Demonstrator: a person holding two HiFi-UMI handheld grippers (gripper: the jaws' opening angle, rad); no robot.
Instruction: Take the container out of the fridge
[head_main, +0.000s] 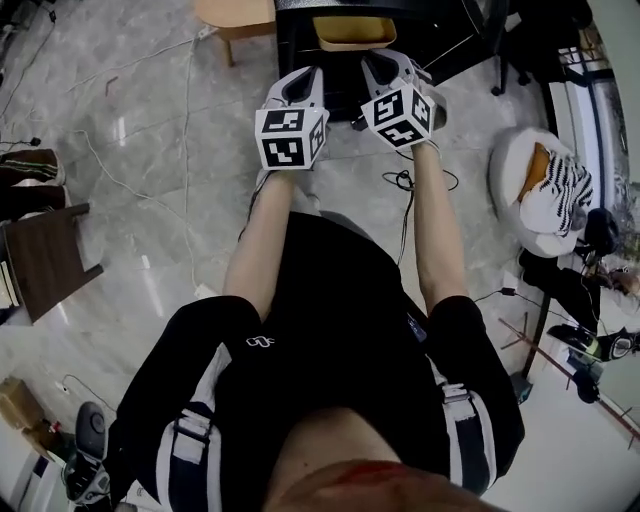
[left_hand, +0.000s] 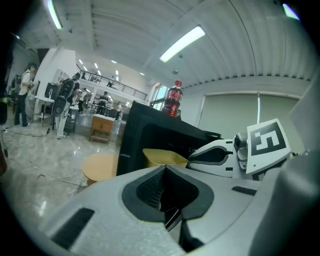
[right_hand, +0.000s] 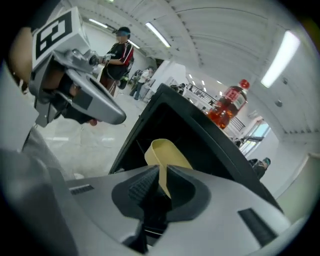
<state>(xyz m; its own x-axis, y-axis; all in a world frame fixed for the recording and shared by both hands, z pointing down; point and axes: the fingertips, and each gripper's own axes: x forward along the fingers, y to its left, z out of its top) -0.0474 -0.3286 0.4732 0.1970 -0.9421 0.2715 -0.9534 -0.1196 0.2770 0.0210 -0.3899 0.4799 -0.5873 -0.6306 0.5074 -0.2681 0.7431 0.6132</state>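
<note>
A yellow container (head_main: 352, 32) sits in the open front of a small black fridge (head_main: 300, 45) on the floor. My right gripper (head_main: 385, 66) reaches to its near edge. In the right gripper view the container's thin rim (right_hand: 167, 152) runs between the pads of the right gripper (right_hand: 161, 182), which is shut on it. My left gripper (head_main: 300, 86) hangs just left of the container, short of the fridge. In the left gripper view the left gripper (left_hand: 165, 172) has its pads together with nothing between them, and the container (left_hand: 162, 157) lies beyond.
A red drink bottle (right_hand: 227, 105) stands on top of the fridge. A round wooden stool (head_main: 235, 15) is left of the fridge. Cables (head_main: 405, 182) trail over the marble floor. A white seat with striped cloth (head_main: 545, 190) is at the right, and people (right_hand: 117, 52) stand far off.
</note>
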